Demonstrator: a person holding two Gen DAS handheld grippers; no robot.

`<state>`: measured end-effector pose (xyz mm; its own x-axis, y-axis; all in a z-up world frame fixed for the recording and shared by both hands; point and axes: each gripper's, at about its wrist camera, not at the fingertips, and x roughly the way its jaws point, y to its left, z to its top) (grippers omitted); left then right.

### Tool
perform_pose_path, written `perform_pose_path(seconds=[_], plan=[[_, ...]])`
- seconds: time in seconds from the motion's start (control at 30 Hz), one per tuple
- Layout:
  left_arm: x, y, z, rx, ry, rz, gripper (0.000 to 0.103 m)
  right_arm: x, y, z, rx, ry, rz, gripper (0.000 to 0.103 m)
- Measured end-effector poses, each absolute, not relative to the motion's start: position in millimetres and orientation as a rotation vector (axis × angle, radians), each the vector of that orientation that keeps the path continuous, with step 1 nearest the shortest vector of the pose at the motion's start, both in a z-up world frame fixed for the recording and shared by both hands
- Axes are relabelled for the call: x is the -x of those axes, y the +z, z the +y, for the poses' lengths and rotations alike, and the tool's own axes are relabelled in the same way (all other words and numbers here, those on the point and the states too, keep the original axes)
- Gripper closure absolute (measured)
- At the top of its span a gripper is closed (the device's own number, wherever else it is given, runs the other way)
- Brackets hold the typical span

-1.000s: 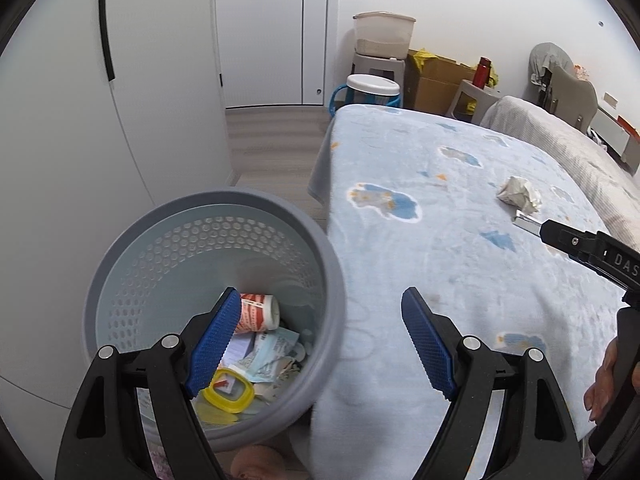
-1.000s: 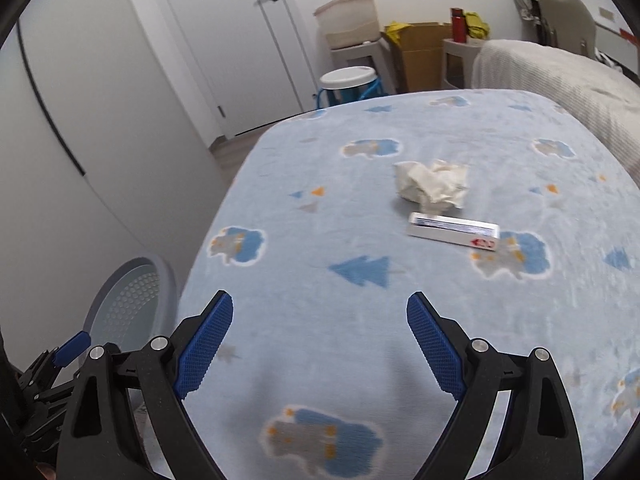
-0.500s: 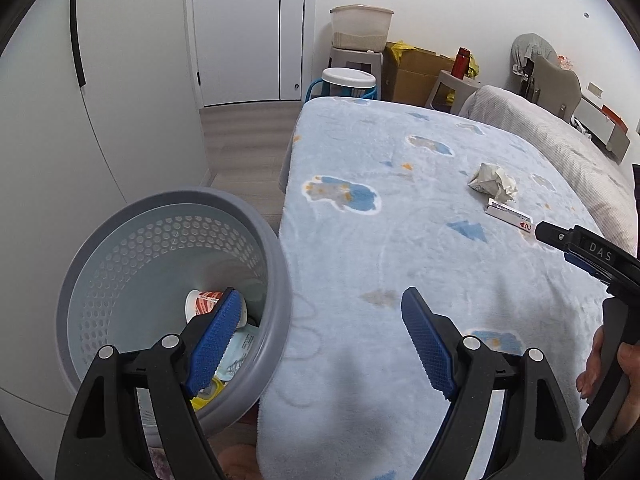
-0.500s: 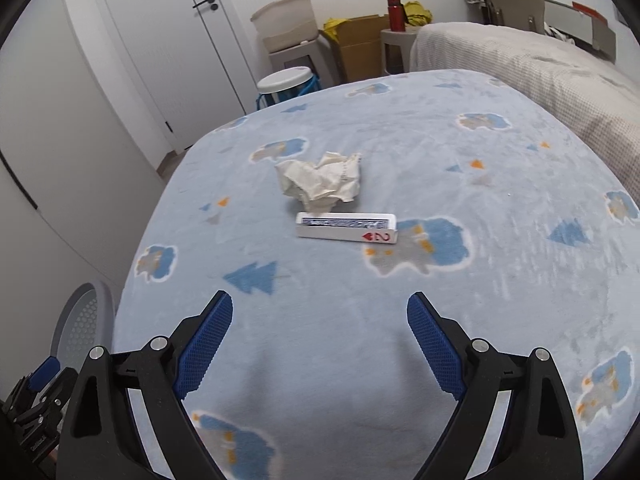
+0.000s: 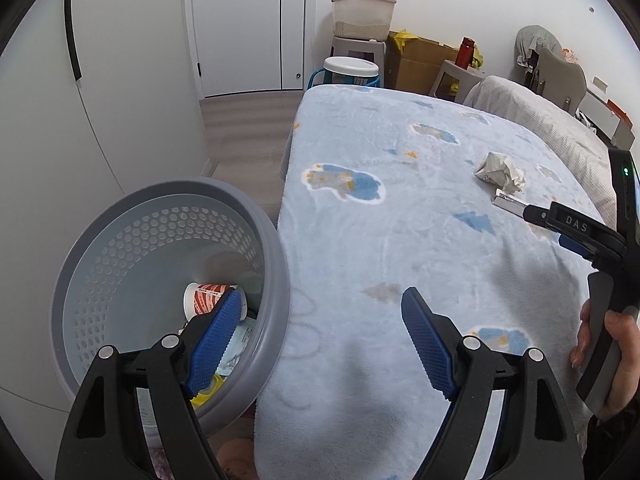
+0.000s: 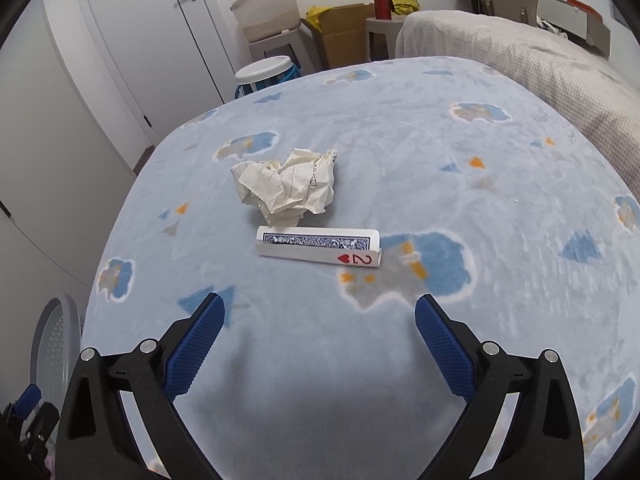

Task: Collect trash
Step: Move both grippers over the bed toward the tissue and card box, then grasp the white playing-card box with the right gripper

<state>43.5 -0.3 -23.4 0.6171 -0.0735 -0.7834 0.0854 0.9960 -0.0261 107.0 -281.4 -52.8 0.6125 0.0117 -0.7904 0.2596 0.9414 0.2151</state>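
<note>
A crumpled sheet of paper point(image 6: 288, 186) lies on the blue blanket point(image 6: 400, 184), with a bent playing card, a two of hearts point(image 6: 318, 250), just in front of it. My right gripper point(image 6: 320, 304) hovers short of the card, its jaws opening and nothing between them. Seen from the left wrist, the paper point(image 5: 500, 168) and the card point(image 5: 508, 201) lie far right. My left gripper point(image 5: 322, 320) is open over the rim of a grey perforated basket point(image 5: 276, 264), one finger inside it and one over the bed. A red-and-white cup point(image 5: 204, 300) and other trash lie in the basket.
The basket point(image 6: 60, 340) stands on the floor at the bed's left edge. A hand point(image 5: 612, 344) holds the right gripper's handle. Beyond the bed are a white door point(image 5: 248, 24), a white stool point(image 5: 350, 70), cardboard boxes point(image 5: 420, 64) and a beige cover point(image 6: 520, 52).
My right gripper has moved closer to the paper and the card, which now sit larger and nearer the middle, and its jaws stand a little wider. The basket has shifted left in the left wrist view.
</note>
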Motion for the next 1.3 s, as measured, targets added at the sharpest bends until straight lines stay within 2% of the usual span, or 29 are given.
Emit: perform_pose_path(seconds=[1.0, 1.07, 1.2, 1.3], plan=[[-51, -29, 10, 0.003, -0.127, 0.933, 0.024, -175, -76, -261, -0.215, -0.383, 1.008, 0.006], [-51, -30, 11, 0.006, -0.125, 0.934, 0.024, -176, -75, -260, -0.206, -0.385, 1.003, 0.007], [-50, -30, 12, 0.009, -0.121, 0.938, 0.024, -174, -73, -260, -0.202, -0.390, 0.984, 0.018], [-50, -30, 13, 0.010, -0.119, 0.937, 0.024, -171, -73, -260, -0.199, -0.374, 0.982, 0.019]])
